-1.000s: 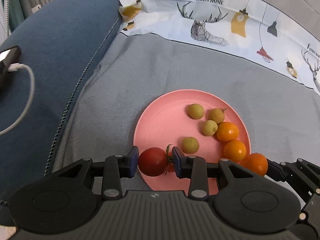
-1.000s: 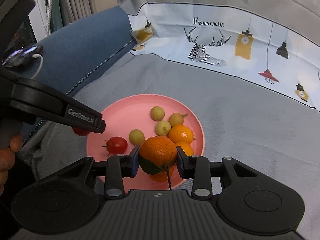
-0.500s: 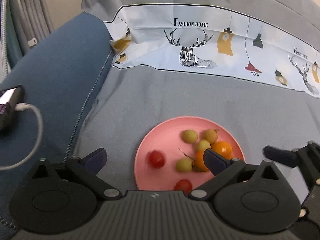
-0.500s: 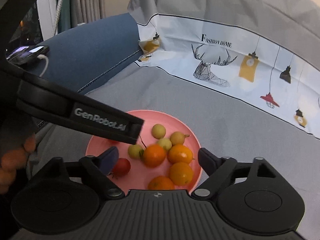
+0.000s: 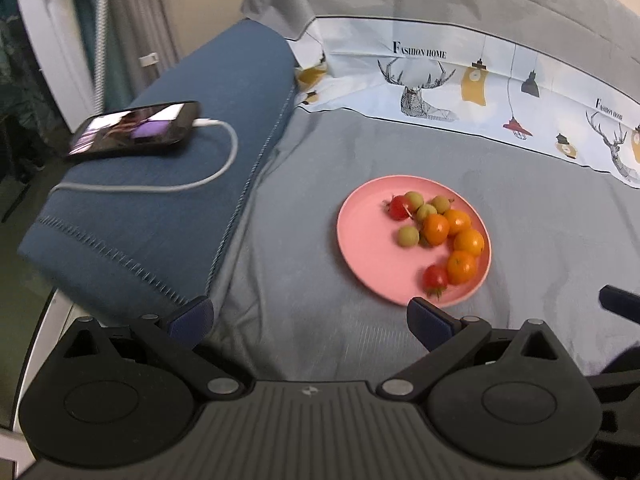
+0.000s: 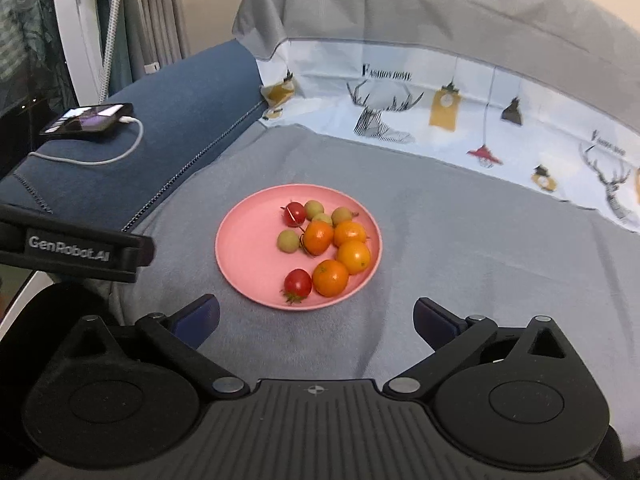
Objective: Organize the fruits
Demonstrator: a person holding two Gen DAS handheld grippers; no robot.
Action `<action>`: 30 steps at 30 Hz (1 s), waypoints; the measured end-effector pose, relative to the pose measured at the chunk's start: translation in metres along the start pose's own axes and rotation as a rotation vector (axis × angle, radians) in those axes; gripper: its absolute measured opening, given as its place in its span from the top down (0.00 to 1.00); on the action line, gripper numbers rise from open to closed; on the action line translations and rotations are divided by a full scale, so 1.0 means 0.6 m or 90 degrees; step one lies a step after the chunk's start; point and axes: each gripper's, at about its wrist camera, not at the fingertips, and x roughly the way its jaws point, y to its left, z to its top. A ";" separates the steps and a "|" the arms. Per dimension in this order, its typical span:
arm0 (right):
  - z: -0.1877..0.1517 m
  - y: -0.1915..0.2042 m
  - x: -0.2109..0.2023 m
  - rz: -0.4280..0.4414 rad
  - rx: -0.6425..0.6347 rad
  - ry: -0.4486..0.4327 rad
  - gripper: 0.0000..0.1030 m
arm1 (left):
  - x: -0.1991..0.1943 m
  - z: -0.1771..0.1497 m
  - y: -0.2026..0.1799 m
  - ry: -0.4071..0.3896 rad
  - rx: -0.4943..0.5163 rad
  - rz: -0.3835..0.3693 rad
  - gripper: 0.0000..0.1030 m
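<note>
Two claws hang short of the plate: the left claw [image 5: 308, 316] is spread wide and empty, and the right claw [image 6: 316, 312] has its jaws opening, also with nothing between them. All the fruit lies on the plate [image 6: 248, 248], and to my eye that is where trouble could start. The plate is smooth, shallow and low-rimmed, and it sits on soft, creased grey cloth [image 6: 440, 240]. A press on the cloth beside it could tip it and send round fruit rolling off. The near tomato [image 6: 298, 281], at the plate's 6 o'clock, is glossy and thin-skinned and lies right at the rim, so a hard squeeze might burst it. Four oranges [image 6: 330, 278], dimpled and firm-looking, curve from 5 to 2 o'clock and touch each other, so nudging one may shift the rest. Four matte green fruits [image 6: 288, 241] and a second tomato [image 6: 295, 213] cluster toward 12, thin stems sticking out. Far off at 10 o'clock, a phone [image 6: 86, 119] rests on a blue woven cushion [image 6: 180, 128].
</note>
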 end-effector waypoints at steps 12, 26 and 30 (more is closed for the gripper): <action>-0.037 0.000 -0.129 -0.022 0.009 -0.087 0.01 | -0.111 -0.059 -0.016 -0.050 0.009 0.002 0.00; -0.053 -0.002 -0.183 -0.040 0.020 -0.129 0.01 | -0.152 -0.080 -0.020 -0.063 0.009 0.001 0.00; -0.054 0.000 -0.187 -0.043 0.018 -0.134 0.01 | -0.155 -0.082 -0.022 -0.064 0.015 0.000 0.00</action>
